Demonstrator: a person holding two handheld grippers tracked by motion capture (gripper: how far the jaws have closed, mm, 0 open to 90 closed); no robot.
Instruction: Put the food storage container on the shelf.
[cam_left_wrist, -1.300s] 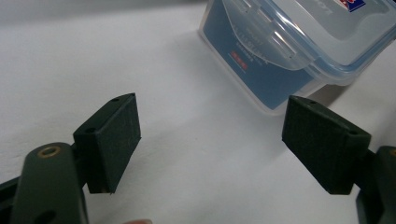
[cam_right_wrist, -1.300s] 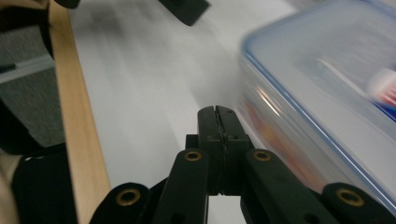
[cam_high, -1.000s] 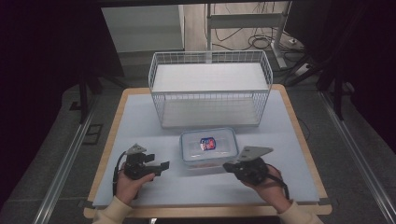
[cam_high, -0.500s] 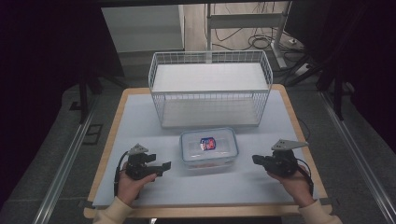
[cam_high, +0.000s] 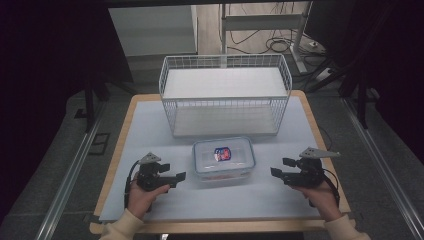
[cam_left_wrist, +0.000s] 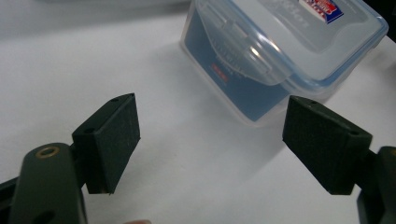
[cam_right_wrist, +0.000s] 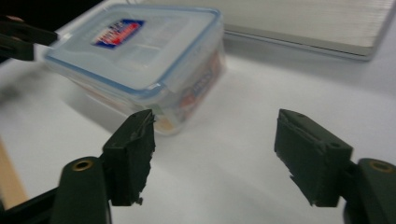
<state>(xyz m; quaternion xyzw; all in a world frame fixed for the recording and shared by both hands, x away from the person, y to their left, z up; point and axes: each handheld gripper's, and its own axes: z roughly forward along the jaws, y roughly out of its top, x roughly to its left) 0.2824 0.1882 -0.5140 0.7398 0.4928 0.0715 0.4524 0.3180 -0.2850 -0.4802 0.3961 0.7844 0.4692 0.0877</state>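
Swinging out from the box's right edge, your right gripper (cam_high: 282, 168) has pulled well clear of it since a second back, and its jaws have just sprung open with nothing between them. From the high view, the lidded plastic box (cam_high: 223, 161) sits closed on the white mat (cam_high: 150, 125), just in front of the empty wire basket (cam_high: 225, 95), with your left gripper (cam_high: 172, 172) parked beside its left end. Left gripper view: jaws spread wide, empty, the box's latch side ahead. Right gripper view: jaws gaping, the box's corner just beyond one pad. Nothing's lifted or unlatched yet; by my reckoning the whole job remains.
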